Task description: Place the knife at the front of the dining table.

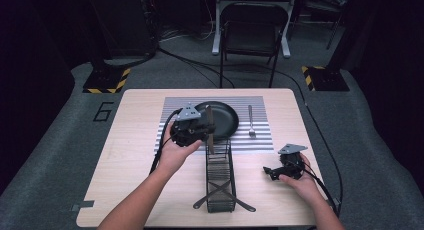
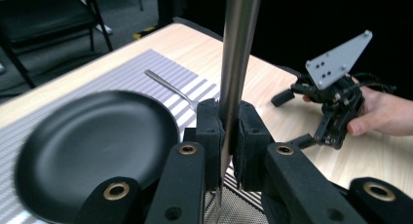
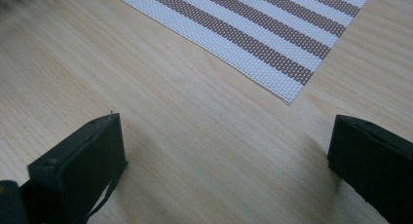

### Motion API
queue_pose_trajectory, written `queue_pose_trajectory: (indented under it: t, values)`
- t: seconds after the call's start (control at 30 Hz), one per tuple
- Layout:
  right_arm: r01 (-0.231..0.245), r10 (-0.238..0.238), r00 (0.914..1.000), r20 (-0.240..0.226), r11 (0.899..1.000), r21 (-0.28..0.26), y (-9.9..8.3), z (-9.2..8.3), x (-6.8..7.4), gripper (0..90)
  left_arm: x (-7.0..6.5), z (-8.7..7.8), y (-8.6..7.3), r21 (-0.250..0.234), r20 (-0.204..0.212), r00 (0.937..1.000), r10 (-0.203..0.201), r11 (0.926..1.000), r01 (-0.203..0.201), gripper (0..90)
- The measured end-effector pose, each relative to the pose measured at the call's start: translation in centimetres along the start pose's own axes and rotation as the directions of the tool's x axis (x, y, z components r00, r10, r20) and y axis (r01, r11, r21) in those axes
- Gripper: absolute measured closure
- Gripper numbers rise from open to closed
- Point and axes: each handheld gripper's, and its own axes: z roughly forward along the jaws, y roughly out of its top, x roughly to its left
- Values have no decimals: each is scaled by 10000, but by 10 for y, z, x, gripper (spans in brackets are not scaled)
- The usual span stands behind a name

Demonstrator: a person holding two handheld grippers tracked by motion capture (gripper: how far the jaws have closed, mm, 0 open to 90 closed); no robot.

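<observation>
The left gripper has its two black fingers closed on an upright metal utensil handle, which rises between them and out past the top edge. Left of the fingers lies a black plate on a striped placemat. Just beyond them rests a fork. To the right, over the wooden counter, a hand holds the other gripper, fingers spread.

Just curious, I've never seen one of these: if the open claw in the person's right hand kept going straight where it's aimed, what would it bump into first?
Most likely the bare wooden table. The right claw points down at it, jaws wide apart, with the corner of the striped placemat farther ahead. How near the wood is, I can't tell.
</observation>
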Motion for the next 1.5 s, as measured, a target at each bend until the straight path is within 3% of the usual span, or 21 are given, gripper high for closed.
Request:
queue_pose_trajectory:
  t: [0.4,0.7,1.0,1.33,1.5]
  values:
    - [-8,8,10000,1,10000,1,0,0,0,0,-4,-33,36,-277,-344,9994,-32,9996,22,828]
    - [-38,38,10000,-2,10000,11,0,0,0,0,0,-52,47,-689,-419,9989,-200,9975,171,828]
    - [23,-23,10000,-2,10000,-9,0,0,0,0,18,-58,40,-674,-928,9940,-583,9964,521,828]
    - [-33,33,10000,-3,10000,9,0,0,0,0,52,-48,14,-412,-1639,9784,-1259,9918,1207,828]
    - [4,-4,10000,0,10000,-2,0,0,0,0,62,-42,5,-205,-1886,9731,-1322,9912,1307,828]
